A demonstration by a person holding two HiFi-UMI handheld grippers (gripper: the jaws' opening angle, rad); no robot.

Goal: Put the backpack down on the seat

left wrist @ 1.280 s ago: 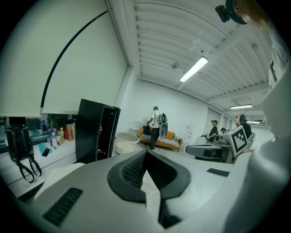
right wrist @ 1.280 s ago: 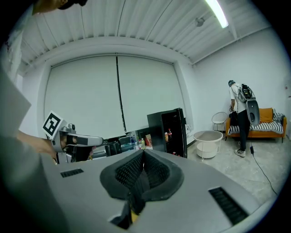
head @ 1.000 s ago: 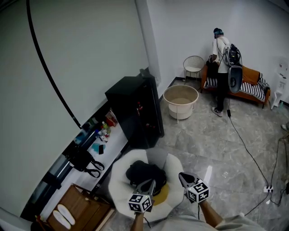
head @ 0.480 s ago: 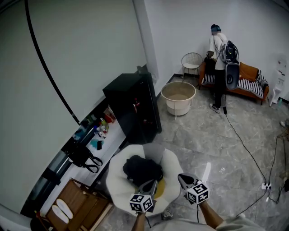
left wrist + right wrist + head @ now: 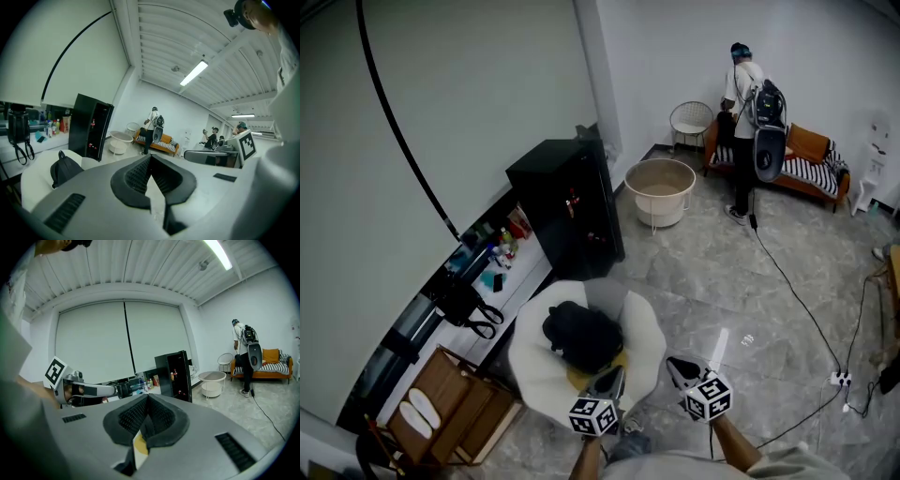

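The black backpack [image 5: 581, 336] lies on the round white padded seat [image 5: 536, 373], over its yellow cushion; it also shows low at the left in the left gripper view, backpack [image 5: 63, 168]. My left gripper [image 5: 609, 382] is shut and empty, at the seat's near rim, apart from the backpack. In its own view the left gripper [image 5: 150, 158] has its jaws pressed together. My right gripper [image 5: 679, 369] hangs shut over the floor, right of the seat. The right gripper [image 5: 146, 398] in its own view also has closed jaws with nothing between them.
A black cabinet [image 5: 567, 204] stands beyond the seat, beside a cluttered shelf [image 5: 492, 272]. A brown wooden box [image 5: 450, 412] sits at lower left. Farther off are a round tub [image 5: 660, 190], a white chair [image 5: 690, 120], an orange sofa [image 5: 792, 169] and a person [image 5: 748, 112]. Cables [image 5: 806, 309] cross the floor.
Both grippers have drawn back from the seat toward me. The backpack and seat now lie farther from the grippers, and the left gripper no longer overlaps the backpack.
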